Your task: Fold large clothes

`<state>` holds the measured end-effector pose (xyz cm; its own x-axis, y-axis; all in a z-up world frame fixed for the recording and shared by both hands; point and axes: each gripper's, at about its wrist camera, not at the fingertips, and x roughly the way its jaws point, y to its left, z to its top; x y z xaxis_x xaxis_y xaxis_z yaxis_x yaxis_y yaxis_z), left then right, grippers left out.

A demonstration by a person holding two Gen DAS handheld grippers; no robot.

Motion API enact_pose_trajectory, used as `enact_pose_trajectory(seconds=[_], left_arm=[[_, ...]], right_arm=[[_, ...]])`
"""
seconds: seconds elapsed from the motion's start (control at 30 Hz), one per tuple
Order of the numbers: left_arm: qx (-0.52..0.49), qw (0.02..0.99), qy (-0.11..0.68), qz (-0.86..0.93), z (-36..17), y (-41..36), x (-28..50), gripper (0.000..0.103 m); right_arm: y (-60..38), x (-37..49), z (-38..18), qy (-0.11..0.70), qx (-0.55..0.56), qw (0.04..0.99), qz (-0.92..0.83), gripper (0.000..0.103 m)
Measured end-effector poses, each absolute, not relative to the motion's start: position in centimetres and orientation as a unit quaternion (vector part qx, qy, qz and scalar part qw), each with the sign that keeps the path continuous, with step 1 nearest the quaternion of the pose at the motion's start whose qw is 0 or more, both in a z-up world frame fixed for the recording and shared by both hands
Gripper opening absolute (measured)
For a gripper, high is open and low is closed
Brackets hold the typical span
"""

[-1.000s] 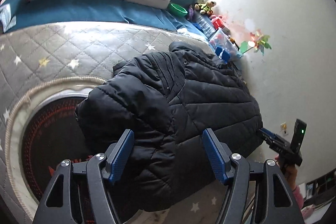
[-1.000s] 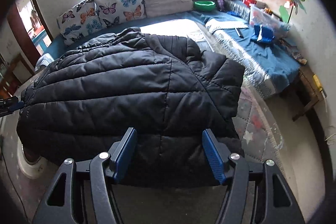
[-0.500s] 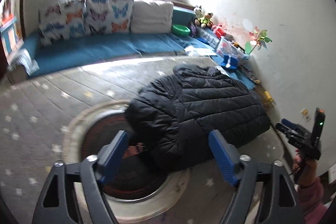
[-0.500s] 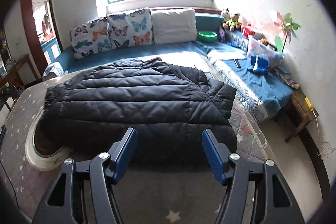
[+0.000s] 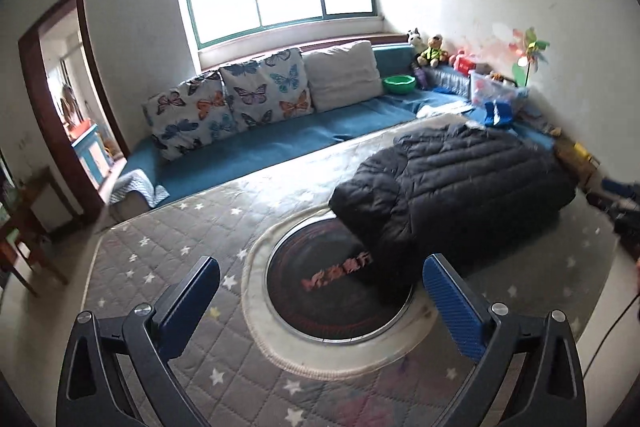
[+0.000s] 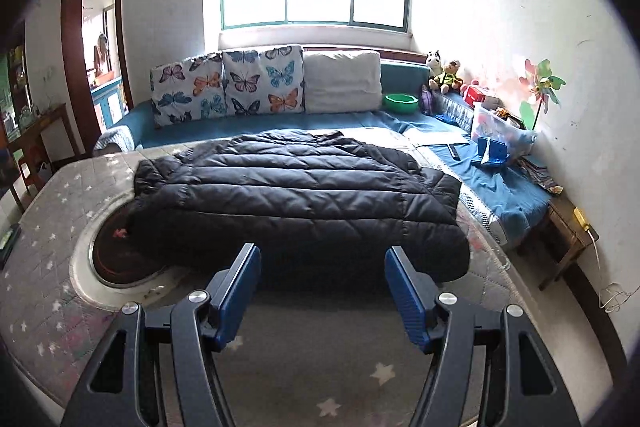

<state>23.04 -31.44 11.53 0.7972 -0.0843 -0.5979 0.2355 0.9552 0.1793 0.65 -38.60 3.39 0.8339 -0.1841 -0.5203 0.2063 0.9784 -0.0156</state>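
The black puffy jacket [image 6: 296,203] lay folded on the grey star mat [image 5: 168,267]. The left gripper [image 5: 320,283] was opening with nothing inside. The right gripper [image 6: 322,267] was apart and empty too.

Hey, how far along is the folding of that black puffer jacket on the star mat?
Done: the black puffer jacket lies folded into a compact block on the star mat, its end overlapping the round dark inset. In hand: nothing; the left tongs are opening on empty air, and the right tongs are open and empty. Left: probably only tidying, if anything.
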Motion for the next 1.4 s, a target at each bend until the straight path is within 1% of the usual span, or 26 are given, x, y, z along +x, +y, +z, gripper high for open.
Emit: enact_pose_trajectory(seconds=[0.27,0.47,0.57,0.67,1.2,1.4], left_arm=[[0.096,0.927,0.345,-0.111,7.7,-32.0,19.6,0.103],[0.087,0.921,0.366,-0.104,5.2,-32.3,17.3,0.103],[0.094,0.919,0.371,-0.093,3.9,-32.9,16.9,0.103],[0.073,0.912,0.389,-0.11,2.9,-33.1,16.8,0.103],[0.082,0.91,0.393,-0.099,1.1,-34.1,16.3,0.103],[0.063,0.914,0.392,-0.088,1.2,-33.6,16.9,0.103]], right_arm=[[-34.1,-1.8,4.1,0.244,0.019,0.963,-0.115,0.076],[-31.5,-3.0,3.6,0.247,0.019,0.962,-0.11,0.079],[-30.5,-3.2,3.4,0.251,0.011,0.962,-0.111,0.084],[-29.8,-3.6,3.2,0.255,0.007,0.96,-0.114,0.086],[-28.9,-4.8,2.5,0.255,0.013,0.957,-0.137,0.088],[-29.4,-4.5,1.7,0.264,0.018,0.954,-0.144,0.088]])
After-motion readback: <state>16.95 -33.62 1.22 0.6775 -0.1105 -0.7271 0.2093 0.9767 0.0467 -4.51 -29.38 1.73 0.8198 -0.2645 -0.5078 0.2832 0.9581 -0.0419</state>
